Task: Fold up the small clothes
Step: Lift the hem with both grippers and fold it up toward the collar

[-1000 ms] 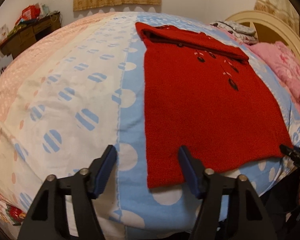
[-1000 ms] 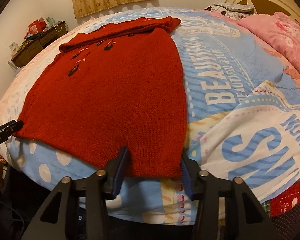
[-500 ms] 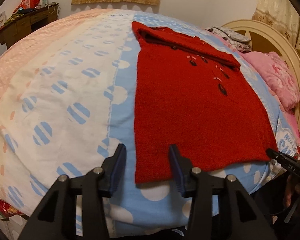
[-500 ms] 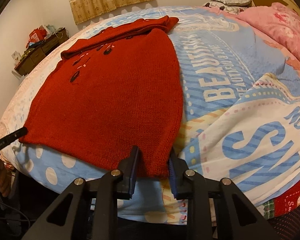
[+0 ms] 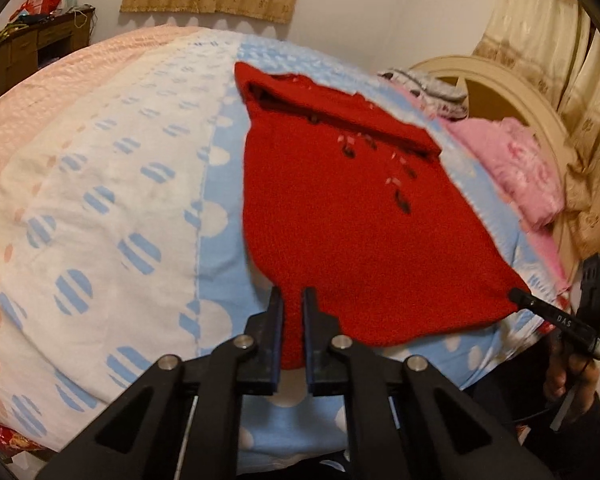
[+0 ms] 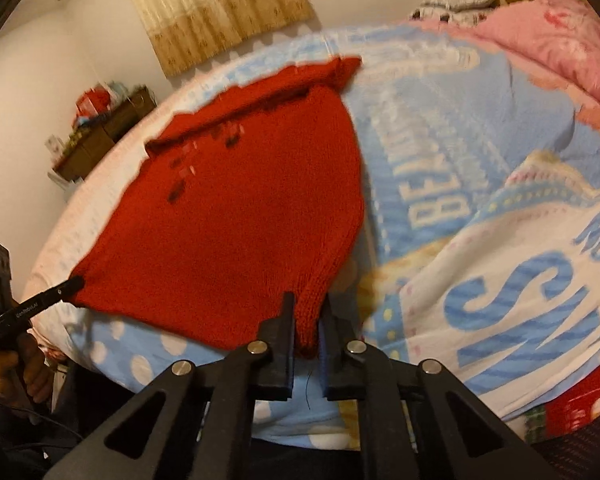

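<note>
Sweater (image 5: 364,216) hem corners are clamped by left gripper (image 5: 292,300) and right gripper (image 6: 308,304), so lift both evenly toward the collar

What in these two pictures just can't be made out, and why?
- Right wrist view: the printed lettering on the bedspread is smeared by motion and cut short by folds.
- Both views: the pattern on the red sweater is too blurred to read.
- Left wrist view: the sweater corner inside the left gripper is hidden by its jaws.
- Left wrist view: the items on the wooden desk are too small and distorted.
</note>
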`<control>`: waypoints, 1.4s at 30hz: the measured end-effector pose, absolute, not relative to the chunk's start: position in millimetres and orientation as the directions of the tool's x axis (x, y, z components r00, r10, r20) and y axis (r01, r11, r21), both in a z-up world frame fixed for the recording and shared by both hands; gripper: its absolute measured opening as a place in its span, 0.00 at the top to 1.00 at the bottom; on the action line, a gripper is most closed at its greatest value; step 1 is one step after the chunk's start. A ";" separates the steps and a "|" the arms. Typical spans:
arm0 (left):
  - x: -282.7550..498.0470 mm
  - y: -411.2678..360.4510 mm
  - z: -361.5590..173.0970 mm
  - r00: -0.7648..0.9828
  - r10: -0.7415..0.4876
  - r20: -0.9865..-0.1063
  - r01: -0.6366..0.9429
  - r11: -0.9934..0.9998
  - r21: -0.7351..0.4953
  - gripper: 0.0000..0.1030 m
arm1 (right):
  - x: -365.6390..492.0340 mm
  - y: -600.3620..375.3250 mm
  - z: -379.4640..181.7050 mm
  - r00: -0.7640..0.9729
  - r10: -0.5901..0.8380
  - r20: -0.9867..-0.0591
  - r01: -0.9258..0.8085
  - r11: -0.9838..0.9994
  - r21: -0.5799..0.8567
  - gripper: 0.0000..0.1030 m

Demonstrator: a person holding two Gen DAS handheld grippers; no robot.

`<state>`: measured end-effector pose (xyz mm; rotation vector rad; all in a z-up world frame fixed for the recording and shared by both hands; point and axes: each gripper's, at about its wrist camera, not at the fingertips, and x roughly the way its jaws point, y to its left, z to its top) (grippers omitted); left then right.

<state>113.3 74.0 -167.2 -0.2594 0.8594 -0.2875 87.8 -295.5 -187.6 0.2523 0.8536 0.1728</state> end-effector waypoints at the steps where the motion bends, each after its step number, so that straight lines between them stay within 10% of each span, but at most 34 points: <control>1: 112.7 74.9 -164.8 0.622 -0.351 -0.700 0.142 0.930 -0.340 0.92 | 85.5 -295.8 -180.7 0.665 0.249 -0.704 -0.055 0.957 0.286 0.92; 42: 277.6 90.3 -44.7 0.798 -0.351 -0.490 0.167 0.910 -0.380 0.92 | 234.8 -292.9 -21.5 0.902 0.147 -0.405 -0.069 0.977 0.201 0.93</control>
